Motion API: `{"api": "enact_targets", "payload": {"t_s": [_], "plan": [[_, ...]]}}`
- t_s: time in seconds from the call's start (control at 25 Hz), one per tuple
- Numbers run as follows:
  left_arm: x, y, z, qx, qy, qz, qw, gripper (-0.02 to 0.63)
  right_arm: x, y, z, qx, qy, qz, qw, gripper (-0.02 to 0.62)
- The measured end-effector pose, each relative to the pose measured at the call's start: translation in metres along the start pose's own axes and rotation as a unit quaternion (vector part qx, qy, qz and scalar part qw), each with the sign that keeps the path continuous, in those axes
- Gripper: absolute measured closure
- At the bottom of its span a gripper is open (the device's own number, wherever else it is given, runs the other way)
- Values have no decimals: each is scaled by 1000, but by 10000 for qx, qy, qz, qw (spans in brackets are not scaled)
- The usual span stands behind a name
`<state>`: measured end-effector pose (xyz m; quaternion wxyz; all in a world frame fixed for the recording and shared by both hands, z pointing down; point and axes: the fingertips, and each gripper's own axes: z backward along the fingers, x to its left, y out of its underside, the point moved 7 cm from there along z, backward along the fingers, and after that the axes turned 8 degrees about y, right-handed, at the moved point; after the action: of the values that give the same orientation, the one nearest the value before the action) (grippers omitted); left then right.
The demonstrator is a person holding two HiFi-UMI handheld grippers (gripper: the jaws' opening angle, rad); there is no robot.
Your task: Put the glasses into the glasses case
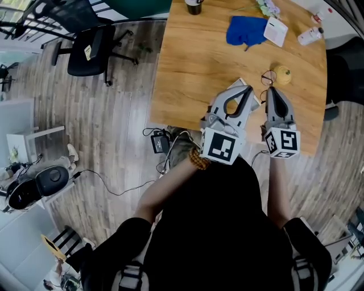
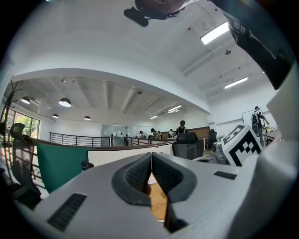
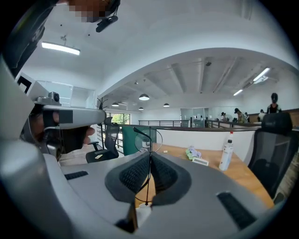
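Glasses (image 1: 267, 77): thin dark wire frame, roundish clear lenses. They're at the tip of the R gripper (image 1: 272, 88), over the near right part of the table (image 1: 193, 68). In the right gripper view one lens (image 3: 148, 140) stands up above the R gripper (image 3: 150, 156), w/ a thin wire arm running down between the pads. So R jaws are clamped on the glasses by that arm. Can't tell if the frame touches the wood.

L gripper (image 1: 250, 89) sits just beside the R one, on its left, both pointing away from the person. In the left gripper view the L gripper (image 2: 151, 156) has its jaws together at the tips, nothing seen between them, only wood showing through the gap below.

A white flat thing (image 1: 254, 98) lies at the L gripper's tip, mostly hidden under it; can't tell if that's the case.

Around: small yellow thing (image 1: 282, 74) right next to the glasses on the far side, closest clutter to them. Further back, well apart: blue cloth (image 1: 247, 29), white card (image 1: 276, 31) touching its right edge, small bottle (image 1: 310, 36) near the right edge, dark cup (image 1: 194, 5) at the far end. Off the table, left: black office chair (image 1: 91, 48), plus a charger w/ cables (image 1: 158, 142) on the floor.
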<state>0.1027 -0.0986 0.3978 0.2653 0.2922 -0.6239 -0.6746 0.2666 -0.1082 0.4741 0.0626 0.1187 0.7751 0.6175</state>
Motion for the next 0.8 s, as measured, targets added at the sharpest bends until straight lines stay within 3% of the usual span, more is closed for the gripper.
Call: {"api": "enact_targets", "payload": {"t_s": [0.8], "plan": [[17, 26, 5, 323, -308, 61, 9990, 584, 9, 79, -37, 1113, -407, 336, 9924, 580]]}}
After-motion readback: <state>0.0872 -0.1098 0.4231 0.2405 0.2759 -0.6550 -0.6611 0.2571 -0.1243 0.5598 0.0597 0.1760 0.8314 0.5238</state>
